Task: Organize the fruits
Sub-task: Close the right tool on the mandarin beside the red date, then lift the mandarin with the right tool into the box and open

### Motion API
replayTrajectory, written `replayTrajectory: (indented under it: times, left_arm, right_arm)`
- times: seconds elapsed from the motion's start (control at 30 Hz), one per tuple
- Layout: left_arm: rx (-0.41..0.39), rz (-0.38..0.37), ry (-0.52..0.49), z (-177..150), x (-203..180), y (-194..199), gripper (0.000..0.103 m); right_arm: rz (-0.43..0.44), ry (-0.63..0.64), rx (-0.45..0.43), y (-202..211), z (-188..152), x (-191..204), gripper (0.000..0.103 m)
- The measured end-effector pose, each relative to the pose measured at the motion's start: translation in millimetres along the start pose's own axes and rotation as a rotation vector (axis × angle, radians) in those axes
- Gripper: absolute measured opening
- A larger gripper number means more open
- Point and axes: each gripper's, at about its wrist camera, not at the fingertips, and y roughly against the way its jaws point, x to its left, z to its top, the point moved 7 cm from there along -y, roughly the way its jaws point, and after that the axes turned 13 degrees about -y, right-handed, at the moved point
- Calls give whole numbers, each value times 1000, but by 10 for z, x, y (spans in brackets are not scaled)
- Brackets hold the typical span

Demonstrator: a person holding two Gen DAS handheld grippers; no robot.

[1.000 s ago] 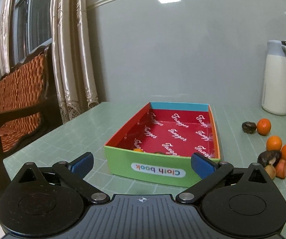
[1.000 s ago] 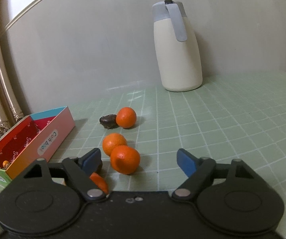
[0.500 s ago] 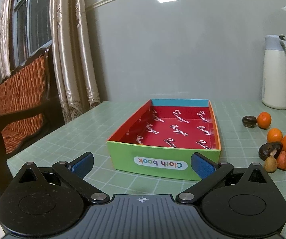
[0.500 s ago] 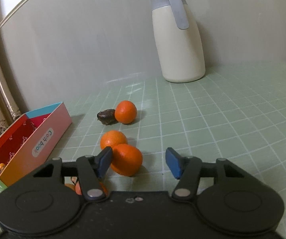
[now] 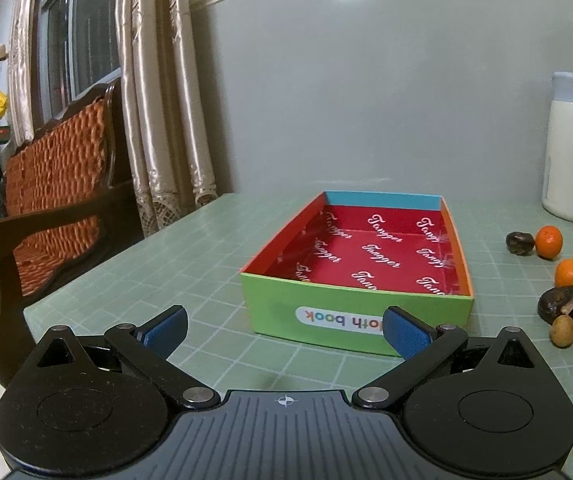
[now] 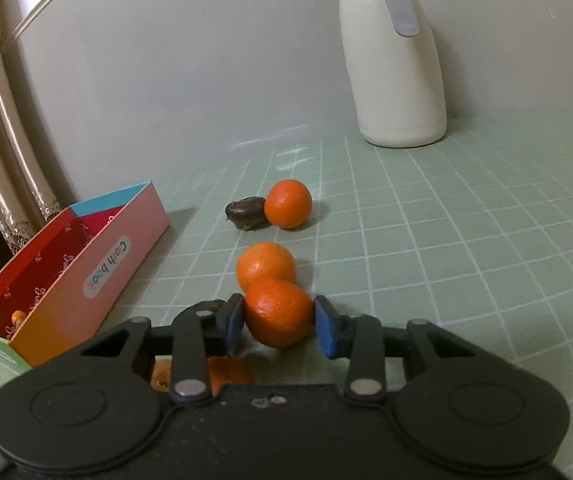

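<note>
Item: right gripper (image 6: 278, 322) pinching near tangerine (image 6: 278, 312), jaws just closed onto it.
Detail: second tangerine (image 6: 265, 266) touching at 12 o'clock; box (image 6: 86, 268) at 9 o'clock; left gripper (image 5: 284, 326) fingers spread, empty, facing box.

Low wrist views, both showing box (image 5: 356, 312), thermos (image 6: 396, 68)
</note>
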Motion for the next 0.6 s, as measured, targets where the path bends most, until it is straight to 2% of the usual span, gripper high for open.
replayTrajectory:
  times: [0.3, 0.6]
  left_arm:
    - [17, 19, 34, -49, 144, -32, 103]
    - [53, 69, 86, -192, 455, -86, 103]
  right_arm:
    - [-1, 83, -88, 142, 41, 138, 36]
    - [98, 177, -124, 303, 44, 562, 36]
